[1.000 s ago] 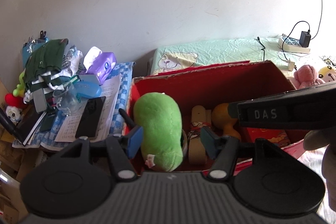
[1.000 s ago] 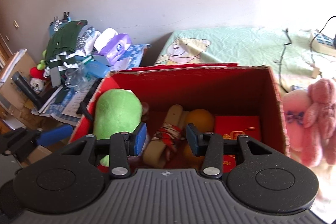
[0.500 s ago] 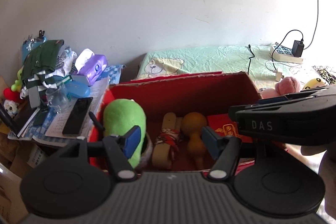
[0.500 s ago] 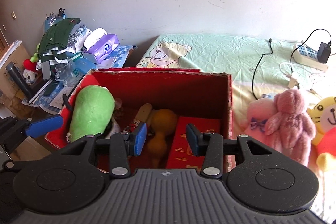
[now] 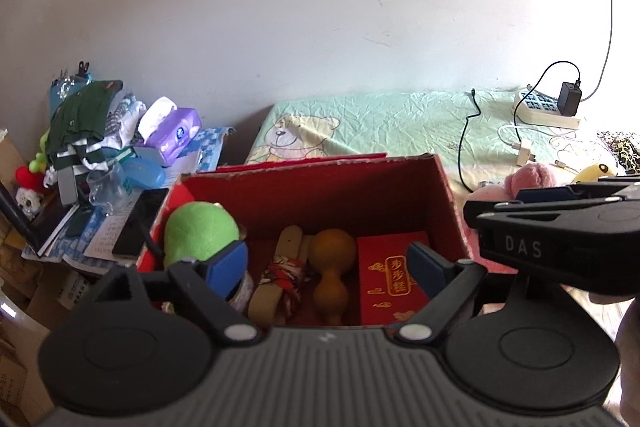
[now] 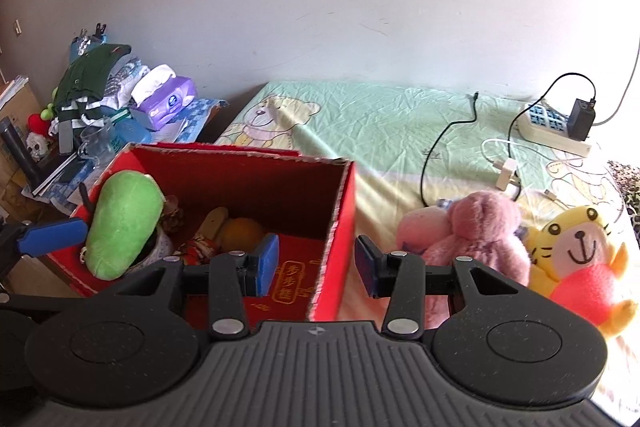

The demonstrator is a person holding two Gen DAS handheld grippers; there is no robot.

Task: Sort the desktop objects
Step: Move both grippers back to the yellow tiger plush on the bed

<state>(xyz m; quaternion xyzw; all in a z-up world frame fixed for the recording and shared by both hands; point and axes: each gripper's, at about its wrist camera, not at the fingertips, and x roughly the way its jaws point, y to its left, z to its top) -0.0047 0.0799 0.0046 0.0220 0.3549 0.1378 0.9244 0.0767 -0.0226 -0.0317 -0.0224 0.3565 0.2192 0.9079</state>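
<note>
A red cardboard box stands on the bed. Inside it lie a green plush, a brown gourd, a tan strap with red wrapping and a red envelope. My left gripper is open and empty, above the box's near side. My right gripper is open and empty, straddling the box's right wall; it also shows at the right in the left wrist view. A pink plush rabbit and a yellow tiger plush lie right of the box.
A side table at the left carries a purple tissue pack, folded clothes, a phone and papers. A power strip with a charger and cables lie on the green bedsheet at the far right.
Both grippers have drawn back and risen from the box. My right gripper has swung right, from over the box's contents to its right wall, bringing the pink and yellow plush into view.
</note>
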